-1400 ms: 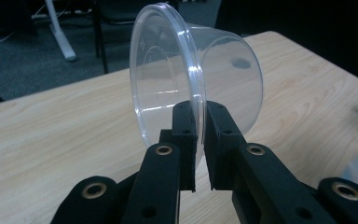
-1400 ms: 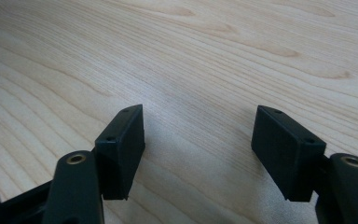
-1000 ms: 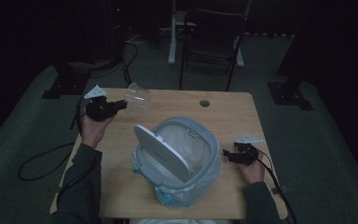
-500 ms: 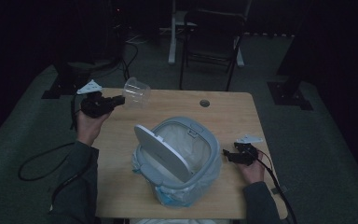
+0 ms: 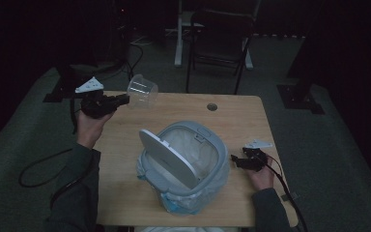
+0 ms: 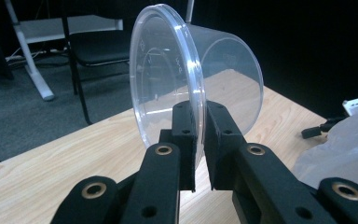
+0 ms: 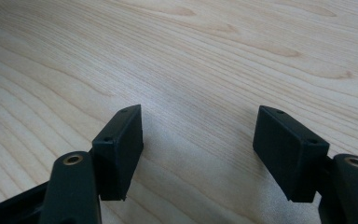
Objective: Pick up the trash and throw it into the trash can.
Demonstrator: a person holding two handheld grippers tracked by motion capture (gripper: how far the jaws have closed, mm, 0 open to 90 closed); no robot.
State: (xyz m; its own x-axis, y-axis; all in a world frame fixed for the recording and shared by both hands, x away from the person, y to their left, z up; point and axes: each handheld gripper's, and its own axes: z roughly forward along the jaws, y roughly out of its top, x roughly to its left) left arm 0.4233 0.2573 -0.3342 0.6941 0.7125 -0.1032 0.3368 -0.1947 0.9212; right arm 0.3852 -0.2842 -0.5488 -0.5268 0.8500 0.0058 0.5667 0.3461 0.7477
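Note:
A clear plastic cup (image 5: 143, 91) (image 6: 200, 88) hangs tipped on its side above the table's far left corner. My left gripper (image 5: 121, 99) (image 6: 200, 140) is shut on its rim, one jaw inside the cup and one outside. In the middle of the table stands a grey bin (image 5: 207, 145) lined with a pale bag, its white lid (image 5: 166, 157) swung up and open. My right gripper (image 5: 235, 161) (image 7: 198, 144) rests low over bare wood to the right of the bin, open, with nothing between its fingers.
The wooden table (image 5: 125, 193) has a round cable hole (image 5: 212, 107) near its far edge. A dark chair (image 5: 220, 43) and a white stand leg (image 5: 178, 43) are on the floor beyond it. A cable (image 5: 38, 169) loops on the floor at the left.
My left hand has lifted the cup higher above the far left corner. The right hand and the bin have stayed where they were.

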